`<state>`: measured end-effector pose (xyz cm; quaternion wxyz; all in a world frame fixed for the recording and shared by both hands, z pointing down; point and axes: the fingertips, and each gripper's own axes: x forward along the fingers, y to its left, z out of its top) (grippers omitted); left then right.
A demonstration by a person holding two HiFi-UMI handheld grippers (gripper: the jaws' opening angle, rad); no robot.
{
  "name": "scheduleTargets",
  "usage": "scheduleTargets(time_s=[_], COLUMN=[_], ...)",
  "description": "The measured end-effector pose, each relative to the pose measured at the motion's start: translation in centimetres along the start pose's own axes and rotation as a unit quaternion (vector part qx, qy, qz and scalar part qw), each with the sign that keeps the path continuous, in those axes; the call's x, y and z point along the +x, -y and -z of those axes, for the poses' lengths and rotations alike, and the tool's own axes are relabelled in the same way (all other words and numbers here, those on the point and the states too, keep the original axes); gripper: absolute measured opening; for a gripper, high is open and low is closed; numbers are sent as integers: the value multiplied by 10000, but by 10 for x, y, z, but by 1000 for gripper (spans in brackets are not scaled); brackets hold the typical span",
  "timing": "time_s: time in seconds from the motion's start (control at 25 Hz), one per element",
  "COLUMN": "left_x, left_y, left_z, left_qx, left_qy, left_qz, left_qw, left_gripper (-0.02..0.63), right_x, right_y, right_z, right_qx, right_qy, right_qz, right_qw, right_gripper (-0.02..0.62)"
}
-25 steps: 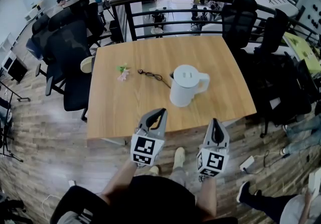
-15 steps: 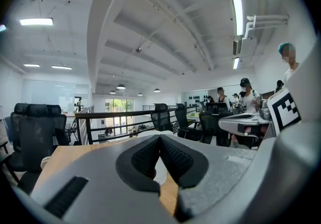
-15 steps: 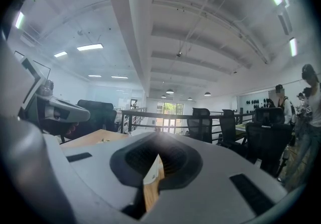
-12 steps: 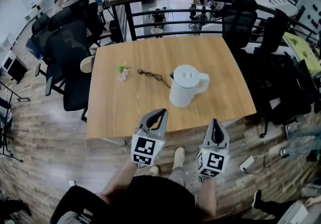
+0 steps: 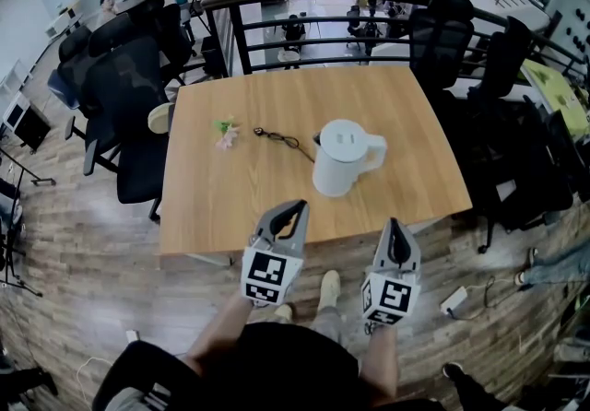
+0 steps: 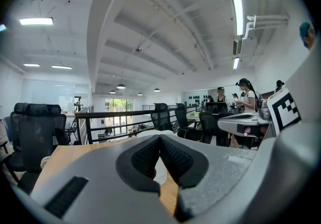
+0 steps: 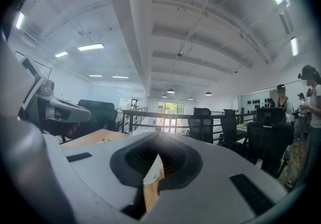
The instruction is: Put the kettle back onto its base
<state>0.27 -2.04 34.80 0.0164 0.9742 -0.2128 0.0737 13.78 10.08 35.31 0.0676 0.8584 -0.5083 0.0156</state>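
table (image 5: 212,206): big square slab of warm wood grain, matte, mostly bare; basically the stage for everything else

kettle (image 5: 339,158): white and smooth, plastic by the look of it, with a round body narrowing upward, a flat lid and a loop handle facing right; upright a bit right of the table's middle, well apart from both grippers; can't tell if a base sits hidden underneath

left gripper (image 5: 297,205): grey moulded shell with ribbed black pads and a marker cube at the back; tips pressed together on nothing, hanging over the near edge, probably just parked

right gripper (image 5: 395,223): same build, jaws fully closed and empty, just off the near edge to the right; looks idle too

cord (image 5: 281,138): thin, black and floppy, snaking from left of centre to the kettle's foot, so guessing the power side lives there

flower sprig (image 5: 226,132): tiny pink and green bit, far left, out of the way
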Motion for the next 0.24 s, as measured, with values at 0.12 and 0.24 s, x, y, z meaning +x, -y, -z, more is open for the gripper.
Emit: scheduleTargets(time_s=[0.12, 0.24], left_x=[2, 4], left_y=[0, -1], left_z=[1, 2], left_qx=[-6, 0], left_qy=[-4, -11], left_qz=[1, 2], left_qw=[10000, 10000], left_gripper=[0, 0], right_x=[2, 4], right_y=[-1, -1], right_z=[2, 3], right_qx=[32, 23], right_qy=[-52, -54], right_qz=[-29, -21], right_qw=[10000, 10000], right_gripper=[-5, -5])
